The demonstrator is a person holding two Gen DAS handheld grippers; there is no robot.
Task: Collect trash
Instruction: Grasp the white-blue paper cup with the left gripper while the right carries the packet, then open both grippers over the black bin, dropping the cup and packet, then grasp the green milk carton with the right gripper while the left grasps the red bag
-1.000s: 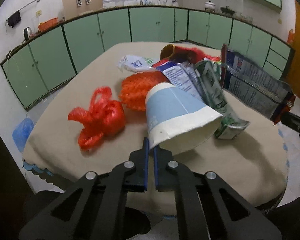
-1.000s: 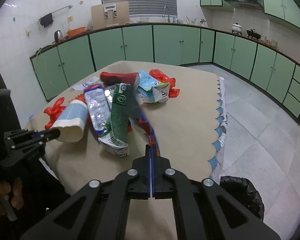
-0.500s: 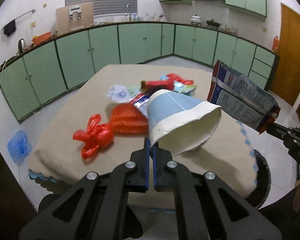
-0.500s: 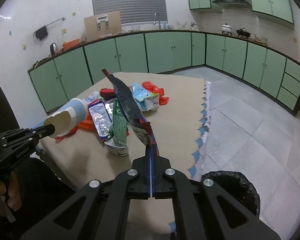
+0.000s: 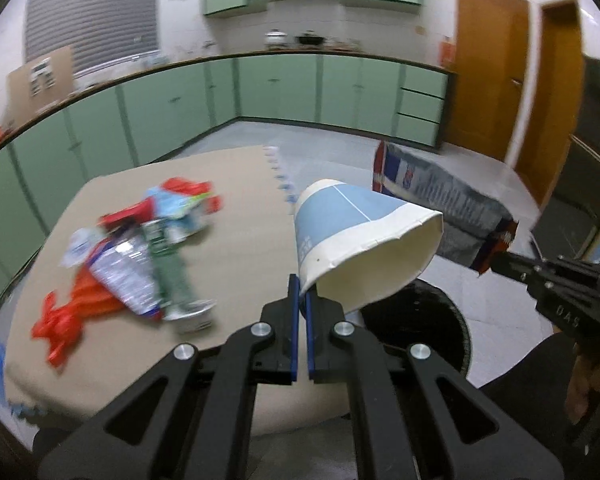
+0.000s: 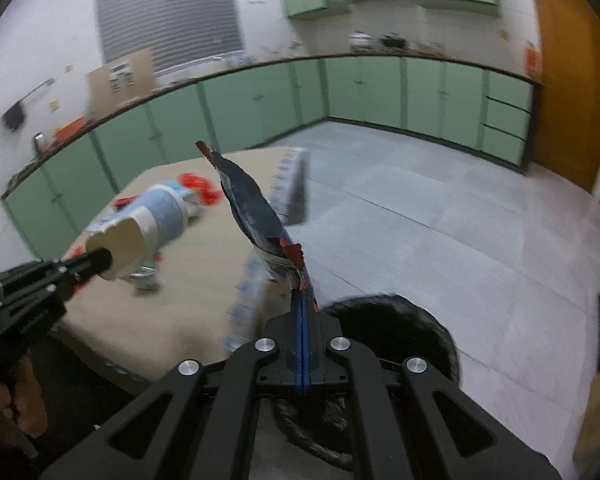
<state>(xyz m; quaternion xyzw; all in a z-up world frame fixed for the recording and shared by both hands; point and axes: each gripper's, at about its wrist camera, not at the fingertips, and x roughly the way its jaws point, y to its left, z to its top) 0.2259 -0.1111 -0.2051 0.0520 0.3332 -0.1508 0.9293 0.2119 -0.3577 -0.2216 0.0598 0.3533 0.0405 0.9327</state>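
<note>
My left gripper (image 5: 302,286) is shut on the rim of a blue and white paper cup (image 5: 356,232), which lies tilted with its mouth toward the camera, above the edge of a black-lined trash bin (image 5: 440,320). The right gripper (image 6: 303,300) is shut on the torn end of a dark snack bag (image 6: 252,208), held up over the same trash bin (image 6: 412,332). Seen from the right wrist, the cup (image 6: 156,220) and the left gripper (image 6: 96,262) hang at the left. From the left wrist, the snack bag (image 5: 440,204) and the right gripper (image 5: 496,262) are at the right.
A table with a tan cloth (image 5: 228,240) holds several more wrappers, a green carton (image 5: 168,264) and red plastic bags (image 5: 72,312). Green cabinets (image 6: 340,92) line the walls, with a wooden door (image 5: 484,64) at the right and grey tile floor (image 6: 460,240) past the bin.
Both grippers have lifted their loads off the table and swung right, away from the trash pile. The cup and the snack bag now hang over the black bin beside the table.
</note>
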